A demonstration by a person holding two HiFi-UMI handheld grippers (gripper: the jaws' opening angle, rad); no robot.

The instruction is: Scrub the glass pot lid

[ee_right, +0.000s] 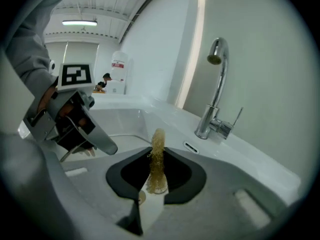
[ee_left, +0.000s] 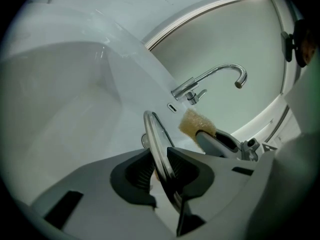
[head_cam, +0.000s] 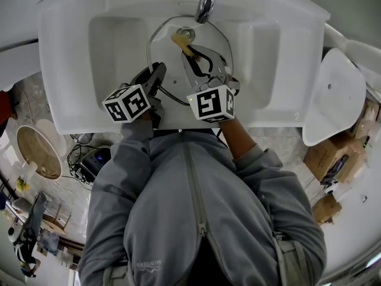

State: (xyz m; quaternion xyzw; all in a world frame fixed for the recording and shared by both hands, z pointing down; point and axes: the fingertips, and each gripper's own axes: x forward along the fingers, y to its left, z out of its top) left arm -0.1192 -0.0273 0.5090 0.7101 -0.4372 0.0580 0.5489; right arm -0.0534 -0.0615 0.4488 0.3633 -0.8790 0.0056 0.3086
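**Item 1.** Glass pot lid (head_cam: pixel 166 55), stood on edge in the sink basin (head_cam: pixel 119 40), directly below the faucet (head_cam: pixel 206 2). The rim is pinched between the pads of the left gripper (ee_left: pixel 161 169).

**Item 2.** Yellow fibrous scrubber (ee_right: pixel 158 159), clamped upright between the jaws of the right gripper (ee_right: pixel 157 176). It is presented to the lid's face below the faucet; contact cannot be told.

**Step.** Scrubbing is judged to be at its start. Next, the scrubber is to be pressed against the glass and rubbed across it, with the rim grip held firm.

**Basin contents.** Only the lid is seen. No standing water or stream from the faucet is seen.
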